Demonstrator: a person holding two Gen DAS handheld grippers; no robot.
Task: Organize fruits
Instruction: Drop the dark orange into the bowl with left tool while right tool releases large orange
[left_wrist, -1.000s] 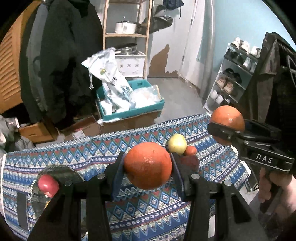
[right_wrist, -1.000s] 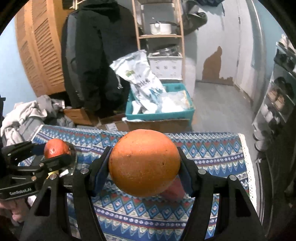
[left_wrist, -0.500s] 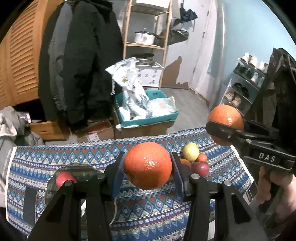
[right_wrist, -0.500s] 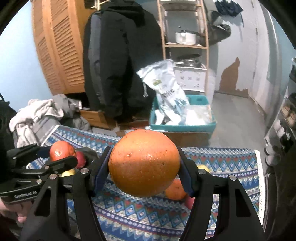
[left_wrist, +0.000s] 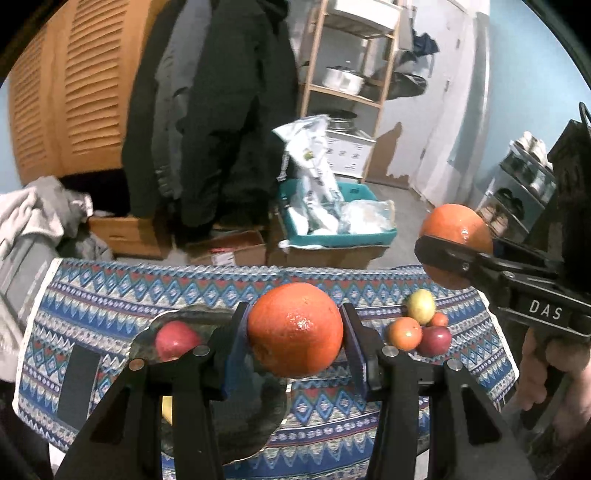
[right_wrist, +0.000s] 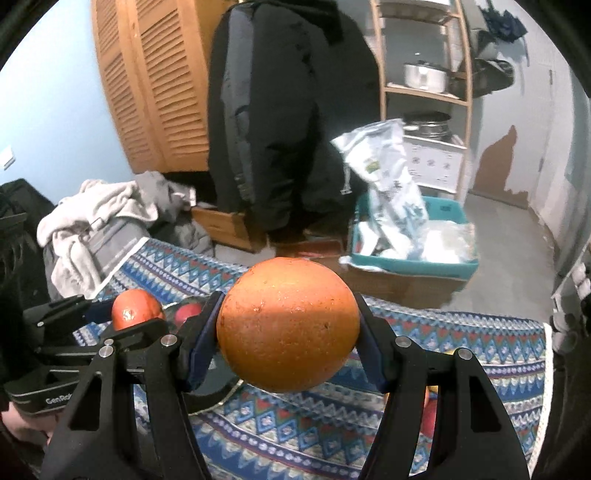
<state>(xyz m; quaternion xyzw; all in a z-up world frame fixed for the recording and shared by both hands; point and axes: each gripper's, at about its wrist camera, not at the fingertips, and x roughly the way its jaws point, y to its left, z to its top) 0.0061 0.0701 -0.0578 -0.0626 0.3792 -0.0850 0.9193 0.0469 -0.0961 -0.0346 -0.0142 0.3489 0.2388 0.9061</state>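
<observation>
My left gripper (left_wrist: 293, 330) is shut on a reddish orange (left_wrist: 295, 328), held above a dark round plate (left_wrist: 255, 417) on the patterned tablecloth (left_wrist: 92, 291). A red apple (left_wrist: 176, 339) lies on that plate. My right gripper (right_wrist: 288, 328) is shut on a larger orange (right_wrist: 288, 325) and shows at the right of the left wrist view, gripper (left_wrist: 448, 254) and orange (left_wrist: 456, 230), above the table's right end. A small heap of fruit lies there: a yellow-green one (left_wrist: 421, 305), a small orange one (left_wrist: 404, 332), a dark red one (left_wrist: 436, 339).
Behind the table stand a teal crate (left_wrist: 354, 236) with white bags on cardboard boxes, dark coats (left_wrist: 221, 110), a wooden shelf with pots (left_wrist: 343, 77), and a pile of clothes (right_wrist: 99, 221) at the left. A shoe rack (left_wrist: 524, 181) stands at the right.
Both grippers have moved leftward over the table with their oranges still held. The plate with the red apple now sits closer under the left gripper, and the fruit heap has shifted right.
</observation>
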